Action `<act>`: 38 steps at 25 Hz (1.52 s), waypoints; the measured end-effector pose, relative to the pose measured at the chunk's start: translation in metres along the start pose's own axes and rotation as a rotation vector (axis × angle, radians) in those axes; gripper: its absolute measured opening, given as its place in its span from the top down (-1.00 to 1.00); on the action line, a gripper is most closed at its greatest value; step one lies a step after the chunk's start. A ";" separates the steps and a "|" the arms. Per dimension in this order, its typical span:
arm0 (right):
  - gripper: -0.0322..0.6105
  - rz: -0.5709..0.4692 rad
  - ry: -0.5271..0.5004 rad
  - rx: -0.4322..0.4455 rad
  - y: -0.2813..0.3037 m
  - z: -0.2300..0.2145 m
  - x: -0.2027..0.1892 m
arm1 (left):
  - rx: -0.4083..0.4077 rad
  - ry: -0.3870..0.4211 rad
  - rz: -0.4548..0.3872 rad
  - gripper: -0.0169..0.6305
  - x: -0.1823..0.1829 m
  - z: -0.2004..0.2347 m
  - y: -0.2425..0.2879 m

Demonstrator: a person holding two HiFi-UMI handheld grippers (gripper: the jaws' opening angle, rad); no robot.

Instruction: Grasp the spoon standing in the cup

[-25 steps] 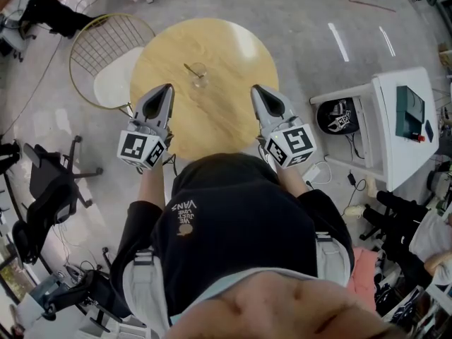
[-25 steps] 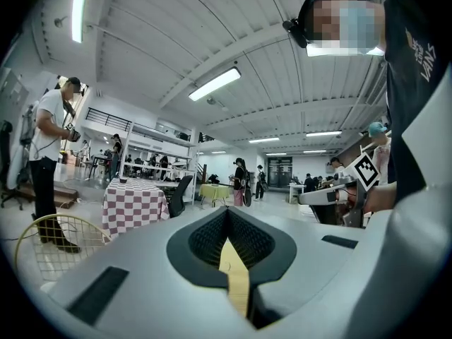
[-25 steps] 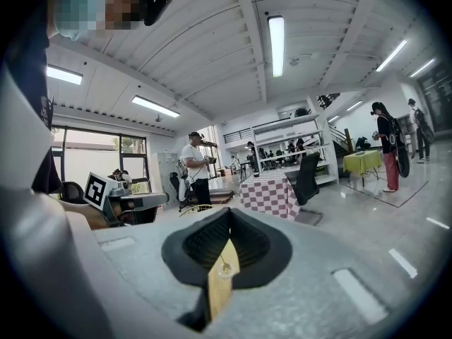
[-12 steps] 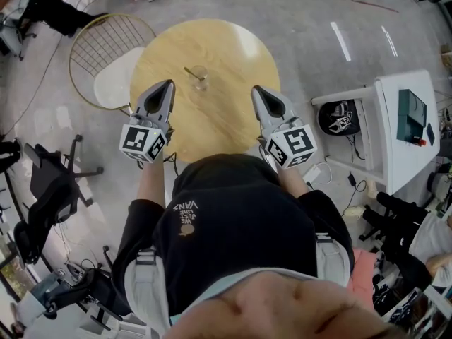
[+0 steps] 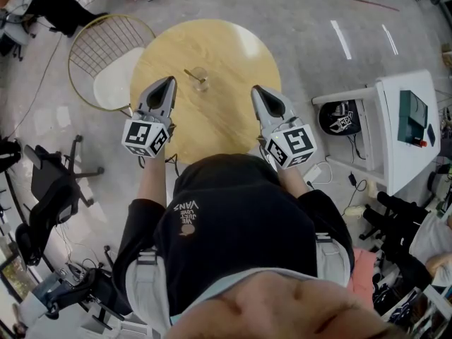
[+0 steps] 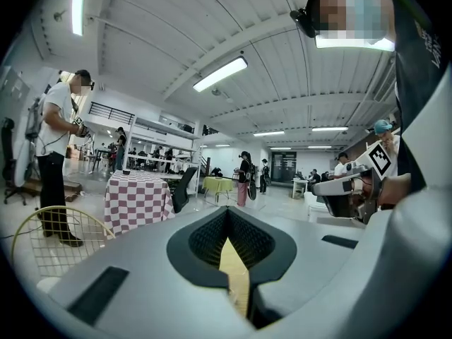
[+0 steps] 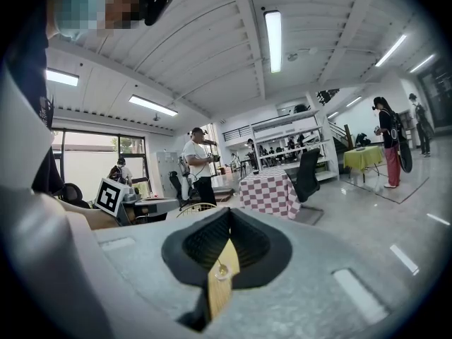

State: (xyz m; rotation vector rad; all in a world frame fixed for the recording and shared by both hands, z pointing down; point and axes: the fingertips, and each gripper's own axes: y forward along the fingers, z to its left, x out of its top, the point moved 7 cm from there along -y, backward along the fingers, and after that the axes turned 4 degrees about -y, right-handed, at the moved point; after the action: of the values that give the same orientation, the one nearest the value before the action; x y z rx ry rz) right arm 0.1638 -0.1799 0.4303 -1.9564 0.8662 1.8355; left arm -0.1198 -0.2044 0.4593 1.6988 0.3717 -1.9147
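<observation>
A small clear glass cup (image 5: pixel 201 80) stands on the round wooden table (image 5: pixel 233 55), with a spoon (image 5: pixel 191 72) leaning in it, handle toward the upper left. My left gripper (image 5: pixel 169 82) hovers just left of the cup, its jaws shut and empty. To the right of the cup and a little nearer me, my right gripper (image 5: pixel 256 90) is shut too, holding nothing. The right gripper view shows the cup (image 7: pixel 222 270) through the slit between the closed jaws. In the left gripper view only a strip of tabletop (image 6: pixel 234 270) shows between the jaws.
A wire chair (image 5: pixel 106 48) with a white seat pad stands at the table's left. A white desk (image 5: pixel 399 119) and a dark helmet (image 5: pixel 341 116) are at the right. A black office chair (image 5: pixel 49 189) is at the left. People stand in the hall beyond.
My left gripper has moved a little forward over the table, toward the cup. The right gripper, cup and spoon have stayed where they were.
</observation>
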 end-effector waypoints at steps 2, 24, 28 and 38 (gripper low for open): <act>0.90 0.002 0.001 0.001 0.002 0.000 0.000 | 0.002 0.000 0.006 0.93 -0.002 0.004 0.004; 0.90 0.016 0.007 0.020 0.012 -0.002 -0.003 | 0.027 -0.018 0.082 0.93 -0.032 0.017 0.026; 0.90 0.016 0.007 0.020 0.012 -0.003 -0.003 | 0.022 -0.029 0.085 0.93 -0.037 0.017 0.029; 0.91 0.018 0.014 0.020 0.013 -0.005 -0.005 | 0.029 -0.051 0.107 0.93 -0.049 0.020 0.032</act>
State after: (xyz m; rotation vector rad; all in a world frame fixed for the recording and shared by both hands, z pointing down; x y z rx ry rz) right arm 0.1597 -0.1915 0.4384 -1.9575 0.9053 1.8181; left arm -0.1154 -0.2309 0.5151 1.6504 0.2290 -1.8902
